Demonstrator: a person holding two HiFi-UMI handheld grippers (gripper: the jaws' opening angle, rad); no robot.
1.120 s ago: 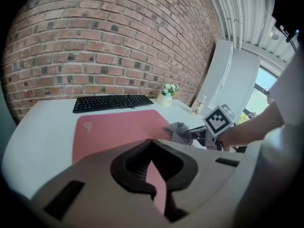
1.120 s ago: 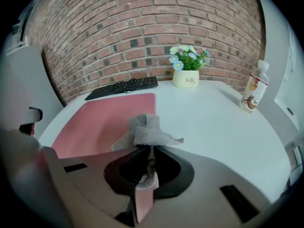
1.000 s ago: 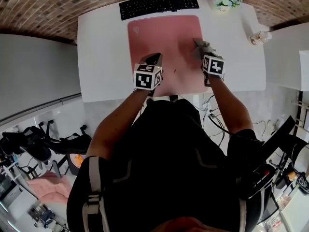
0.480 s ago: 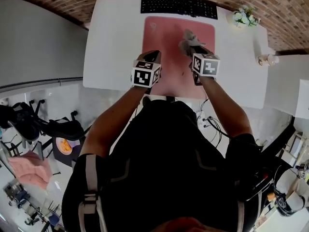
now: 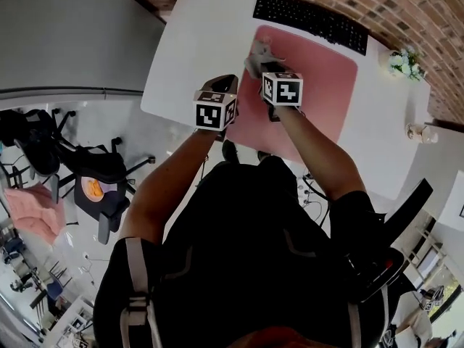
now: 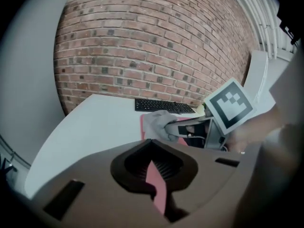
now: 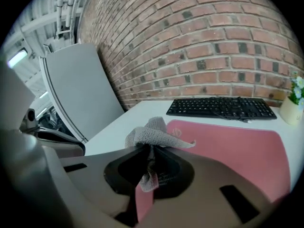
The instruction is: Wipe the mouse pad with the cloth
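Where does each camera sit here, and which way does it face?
Head view: on the head, facing down at the mouse pad; arms, left hand-held gripper and right hand-held gripper show.
Left gripper view: on that gripper, facing the brick wall; own jaws show.
Right gripper view: likewise; jaws clamp the cloth.
All share the keyboard.

The person (image 5: 250, 267) wears a black short-sleeved top (image 5: 232, 209) and 2 grey shoulder straps (image 5: 134, 267); left gripper (image 5: 228, 82) and right gripper (image 5: 262, 65) carry white, black-marked cubes (image 5: 214, 110).
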